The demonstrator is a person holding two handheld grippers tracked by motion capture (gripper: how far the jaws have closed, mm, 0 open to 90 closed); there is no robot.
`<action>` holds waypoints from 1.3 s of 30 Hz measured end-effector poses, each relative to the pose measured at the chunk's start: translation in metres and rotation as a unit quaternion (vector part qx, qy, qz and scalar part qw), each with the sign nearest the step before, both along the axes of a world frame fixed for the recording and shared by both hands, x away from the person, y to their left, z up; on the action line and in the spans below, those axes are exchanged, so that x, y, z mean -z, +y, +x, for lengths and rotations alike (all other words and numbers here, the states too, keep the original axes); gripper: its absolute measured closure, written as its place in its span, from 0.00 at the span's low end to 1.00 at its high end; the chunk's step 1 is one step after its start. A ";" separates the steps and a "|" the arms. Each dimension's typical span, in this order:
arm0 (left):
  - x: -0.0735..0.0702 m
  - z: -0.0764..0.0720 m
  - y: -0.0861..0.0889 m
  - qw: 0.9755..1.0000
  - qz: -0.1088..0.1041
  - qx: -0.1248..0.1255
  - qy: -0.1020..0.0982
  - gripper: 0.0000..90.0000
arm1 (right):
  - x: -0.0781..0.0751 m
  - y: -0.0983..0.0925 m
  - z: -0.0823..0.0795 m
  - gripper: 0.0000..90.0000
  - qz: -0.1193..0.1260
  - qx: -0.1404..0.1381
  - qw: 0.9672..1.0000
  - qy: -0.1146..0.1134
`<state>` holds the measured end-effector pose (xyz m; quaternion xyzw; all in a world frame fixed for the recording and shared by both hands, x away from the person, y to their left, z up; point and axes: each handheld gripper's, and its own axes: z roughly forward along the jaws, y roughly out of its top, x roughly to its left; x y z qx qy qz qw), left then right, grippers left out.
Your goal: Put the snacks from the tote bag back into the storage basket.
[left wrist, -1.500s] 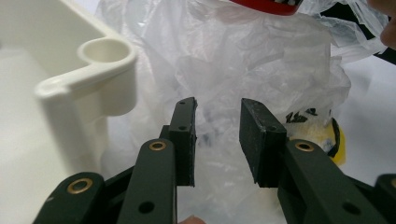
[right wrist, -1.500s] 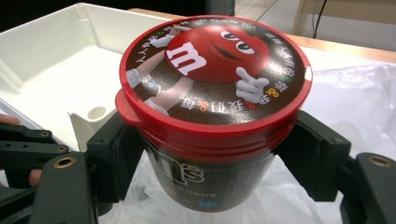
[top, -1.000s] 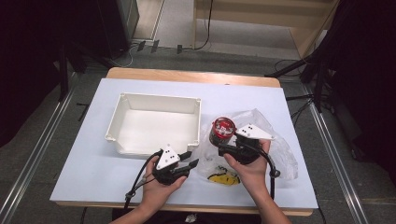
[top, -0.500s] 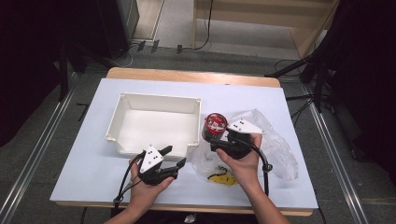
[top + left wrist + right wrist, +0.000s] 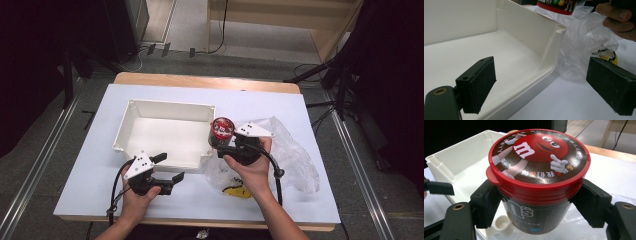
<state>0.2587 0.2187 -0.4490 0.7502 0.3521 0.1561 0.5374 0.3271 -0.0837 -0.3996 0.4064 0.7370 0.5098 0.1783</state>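
A dark M&M's tub [image 5: 221,129] with a red lid [image 5: 537,155] hangs upright just above the right front corner of the white tray [image 5: 170,105]. My right gripper [image 5: 222,142] is shut on it, one pad on each side of the tub below the lid [image 5: 539,205]. My left gripper [image 5: 168,167] is by the tray's front edge. Its jaws have just been opening and now stand wide, pressing on nothing [image 5: 544,85]. The tray's corner [image 5: 554,32] lies ahead between them.
A crumpled clear plastic bag [image 5: 295,155] lies right of the tray, under my right hand, with a small yellow thing [image 5: 237,191] at its near edge. The tray's inside [image 5: 474,45] is bare. The white table top [image 5: 90,165] lies bare to the left.
My left gripper has drawn left, away from the bag, and its jaws have opened. My right gripper has carried the tub left towards the tray's corner.
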 end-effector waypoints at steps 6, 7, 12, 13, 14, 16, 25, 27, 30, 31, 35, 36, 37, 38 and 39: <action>-0.014 0.002 0.018 1.000 -0.010 -0.009 -0.010 0.10 | 0.000 0.008 0.005 0.29 -0.001 -0.010 1.000 0.001; -0.015 0.002 0.021 1.000 -0.013 -0.013 -0.011 0.10 | 0.000 0.011 0.006 0.29 -0.001 -0.013 1.000 0.000; -0.017 0.003 0.030 0.999 -0.015 -0.030 -0.014 0.10 | 0.002 0.020 0.008 0.29 -0.009 -0.024 1.000 -0.001; -0.016 0.004 0.030 0.999 -0.011 -0.032 -0.014 0.10 | 0.003 0.022 0.009 0.29 -0.009 -0.026 1.000 0.001; -0.016 0.004 0.030 0.999 -0.007 -0.033 -0.016 0.10 | 0.003 0.024 0.009 0.29 -0.010 -0.027 1.000 0.001; -0.015 0.005 0.030 0.999 -0.008 -0.032 -0.014 0.10 | 0.004 0.028 0.011 0.29 -0.013 -0.031 0.999 0.000; -0.017 0.005 0.035 0.999 -0.011 -0.035 -0.013 0.15 | 0.006 0.038 0.017 0.29 -0.013 -0.041 0.999 0.001; -0.018 0.004 0.035 0.999 -0.011 -0.037 -0.015 0.15 | 0.006 0.040 0.018 0.29 -0.013 -0.044 0.999 0.000; -0.018 0.004 0.036 0.999 -0.011 -0.038 -0.016 0.15 | 0.006 0.043 0.018 0.29 -0.015 -0.054 0.998 0.000; -0.018 0.004 0.036 0.999 -0.012 -0.037 -0.016 0.15 | 0.007 0.044 0.017 0.29 -0.016 -0.059 0.998 -0.002; -0.018 0.005 0.037 0.999 -0.013 -0.041 -0.015 0.15 | 0.012 0.049 0.016 0.29 -0.033 -0.065 0.997 0.002; -0.018 0.005 0.038 0.999 -0.014 -0.041 -0.014 0.15 | 0.014 0.050 0.016 0.29 -0.035 -0.068 0.997 0.002; -0.018 0.005 0.038 0.999 -0.015 -0.040 -0.014 0.15 | 0.016 0.051 0.016 0.29 -0.036 -0.070 0.997 0.004; -0.018 0.005 0.039 0.999 -0.015 -0.040 -0.013 0.15 | 0.017 0.052 0.016 0.29 -0.041 -0.071 0.997 0.006; -0.018 0.005 0.039 0.999 -0.015 -0.041 -0.012 0.15 | 0.018 0.053 0.016 0.29 -0.043 -0.072 0.996 0.007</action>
